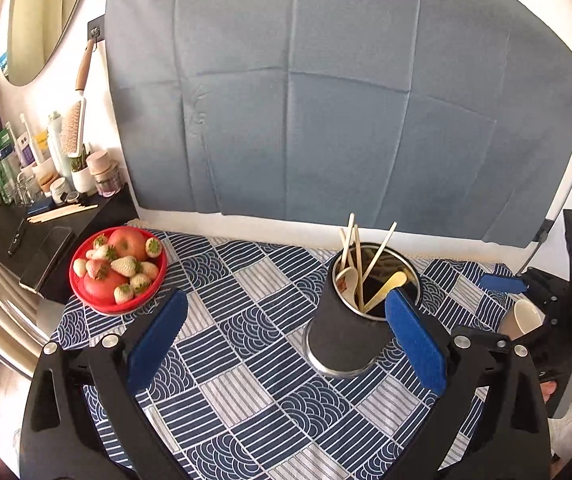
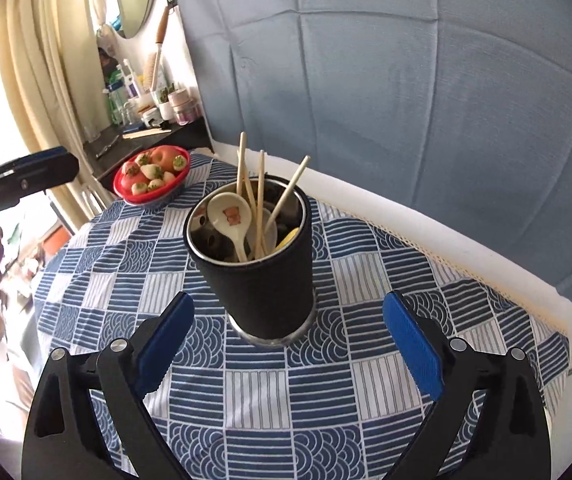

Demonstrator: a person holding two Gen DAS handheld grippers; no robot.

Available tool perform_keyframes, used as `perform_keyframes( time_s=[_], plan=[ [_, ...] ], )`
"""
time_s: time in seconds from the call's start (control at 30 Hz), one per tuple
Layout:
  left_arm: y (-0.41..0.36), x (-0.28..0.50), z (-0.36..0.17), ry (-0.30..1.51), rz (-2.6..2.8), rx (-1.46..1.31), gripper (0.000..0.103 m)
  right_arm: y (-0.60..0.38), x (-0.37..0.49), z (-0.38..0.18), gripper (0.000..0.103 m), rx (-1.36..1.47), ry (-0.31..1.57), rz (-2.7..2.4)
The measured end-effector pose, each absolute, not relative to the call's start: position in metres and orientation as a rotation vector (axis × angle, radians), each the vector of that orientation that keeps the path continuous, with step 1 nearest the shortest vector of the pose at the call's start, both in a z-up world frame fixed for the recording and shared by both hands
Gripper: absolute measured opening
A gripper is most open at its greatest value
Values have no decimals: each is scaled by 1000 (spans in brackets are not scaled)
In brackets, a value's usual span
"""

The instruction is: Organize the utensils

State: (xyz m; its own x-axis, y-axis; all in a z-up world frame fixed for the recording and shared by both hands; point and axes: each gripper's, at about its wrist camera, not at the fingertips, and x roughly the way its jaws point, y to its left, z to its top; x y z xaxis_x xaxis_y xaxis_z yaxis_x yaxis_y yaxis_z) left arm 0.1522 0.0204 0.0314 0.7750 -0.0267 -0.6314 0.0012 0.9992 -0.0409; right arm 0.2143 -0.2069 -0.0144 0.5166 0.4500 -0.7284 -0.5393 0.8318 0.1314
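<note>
The left hand-held gripper [image 1: 286, 332] and the right hand-held gripper [image 2: 287, 344] are spread wide, nothing being gripped. Just beyond them a black utensil holder [image 2: 256, 280] is seen standing upright on the patterned worktop [image 2: 286, 400]. Chopsticks [image 2: 261, 196] are held in it, long axes near vertical, tips fanning upward, beside a white spoon [image 2: 230, 214] with its bowl up.

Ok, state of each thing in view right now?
Utensil holder: upright on the tablecloth, filled.
Chopsticks: standing in holder.
White spoon: in holder, bowl up.
Fruit bowl: full.
Left hand-held gripper: open, empty.
Right hand-held gripper: open, empty.
</note>
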Motion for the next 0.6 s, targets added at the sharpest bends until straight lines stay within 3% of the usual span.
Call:
perform_keyframes(
  time_s=[0.6],
  plan=[
    [10,75,-13,828,12,-89,97,-241,126,-7,93,18,896,437]
  ],
)
